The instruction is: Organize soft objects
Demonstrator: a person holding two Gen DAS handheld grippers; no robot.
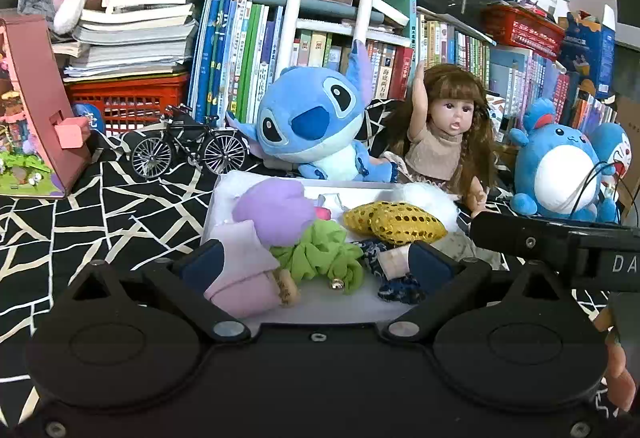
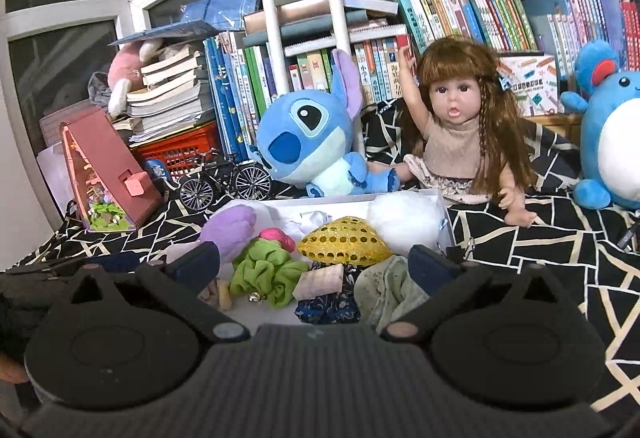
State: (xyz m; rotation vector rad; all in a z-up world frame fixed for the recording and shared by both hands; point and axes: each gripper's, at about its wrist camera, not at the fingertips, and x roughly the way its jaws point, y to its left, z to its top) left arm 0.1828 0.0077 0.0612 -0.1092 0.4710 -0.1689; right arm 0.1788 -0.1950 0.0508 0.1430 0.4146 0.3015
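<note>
The left gripper (image 1: 316, 258) stands with its jaws spread wide and nothing pinched between them; the right gripper (image 2: 316, 262) is likewise released and empty. Both hover at the near edge of the white box (image 1: 228, 182) that sits on the black-and-white patterned cloth (image 1: 120, 198). Inside the box the soft things lie heaped: a purple plush (image 1: 276, 206) at the left side, a green scrunchie (image 1: 320, 258) in the middle near the front edge, a gold sequined pouch (image 1: 394, 222) toward the right, a white fluffy ball (image 2: 404, 218) in the far right corner, a dark blue patterned cloth (image 2: 328, 308) at the front. A pale green rag (image 2: 390, 290) lies at the front right corner, whether in or over the rim I cannot tell. All of it should be light and yielding, likely to squash and sag when lifted, so a pinch across a thick fold or the middle of the bulk would hold best; the sequins may prove slippery
</note>
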